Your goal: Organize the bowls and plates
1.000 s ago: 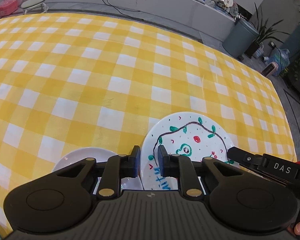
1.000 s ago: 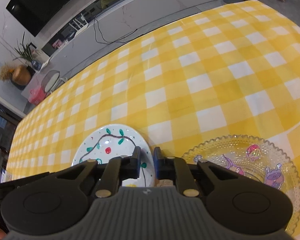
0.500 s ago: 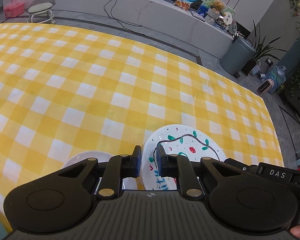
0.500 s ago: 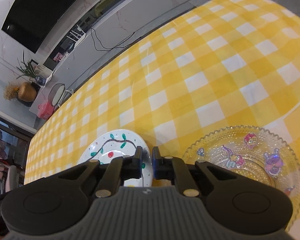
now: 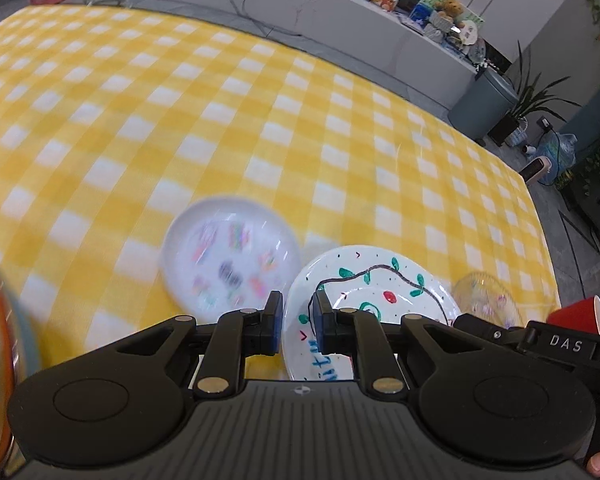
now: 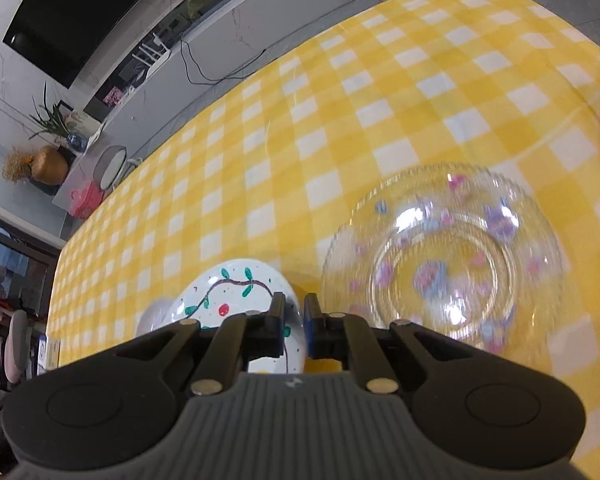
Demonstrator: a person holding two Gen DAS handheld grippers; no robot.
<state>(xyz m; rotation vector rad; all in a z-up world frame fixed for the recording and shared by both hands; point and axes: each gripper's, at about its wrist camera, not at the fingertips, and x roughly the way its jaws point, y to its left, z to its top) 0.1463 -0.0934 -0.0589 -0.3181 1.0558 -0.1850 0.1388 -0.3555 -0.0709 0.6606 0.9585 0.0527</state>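
The bench (image 5: 260, 128) under its yellow check cloth carries a clear glass plate (image 6: 444, 256) right of the painted white plate (image 5: 380, 292), with a small patterned dish (image 5: 230, 252) to its left. Both grippers clench that painted plate's opposite rims: the left hand-held gripper (image 5: 297, 322) on its left edge, the right hand-held gripper (image 6: 293, 320) on its right. It looks lifted, so neither hand is nearer.

desk (image 5: 260, 128): yellow-and-white check cloth | far wall: long pale marble-look ledge (image 5: 340, 12) with snack bags, a teddy bear, trailing black cables | wall screen (image 6: 84, 12): large, dark | floor: grey | bin (image 5: 484, 104): grey, beside potted plant (image 5: 528, 108) | stool (image 6: 110, 166): round, near pink case (image 6: 85, 200)
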